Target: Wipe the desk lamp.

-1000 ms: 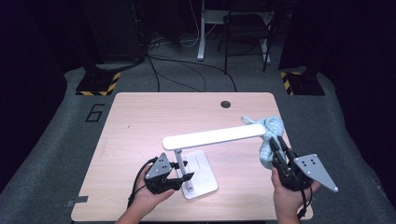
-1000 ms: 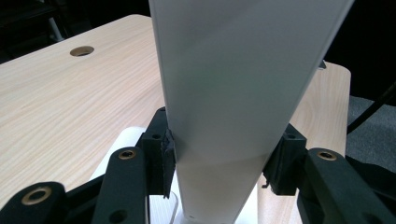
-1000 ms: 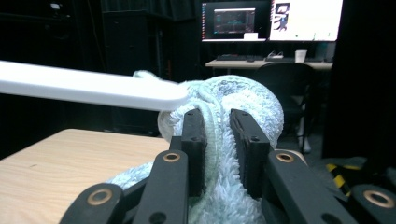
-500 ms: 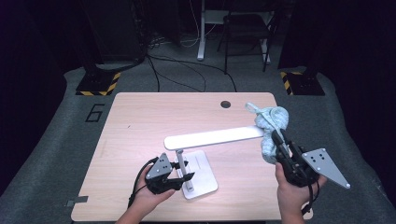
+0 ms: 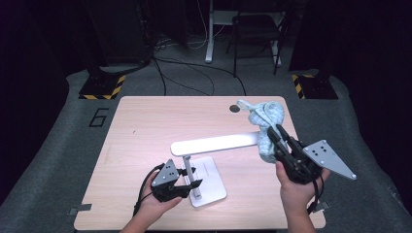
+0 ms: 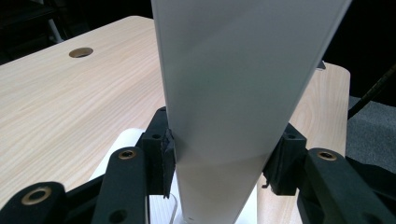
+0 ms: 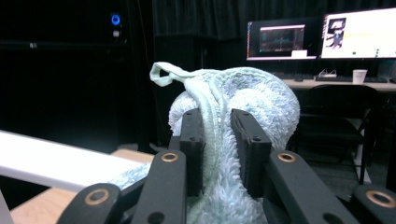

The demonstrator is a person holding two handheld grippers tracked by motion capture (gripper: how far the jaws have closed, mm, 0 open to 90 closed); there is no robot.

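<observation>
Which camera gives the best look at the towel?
The right gripper view: the pale green towel bulges close between the right tongs, loop and pile clear. The high view shows it small beside the lamp head.

dark room, grey carpet (image 5: 58,145), lit monitors (image 7: 317,35) behind.

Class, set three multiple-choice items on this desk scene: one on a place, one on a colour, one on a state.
1. Where is the towel?
A. at the far end of the lamp's head
B. under the lamp's base
C. on the floor

2. What colour is the lamp?
A. black
B. white
C. red

3. What do the left tongs do?
A. hang open above the table
B. clamp the towel
C. clamp the lamp's arm

Answers: 1 A, the right tongs hold it there; 2 B, base, arm and head are white; 3 C, both pads press the arm's sides.
</observation>
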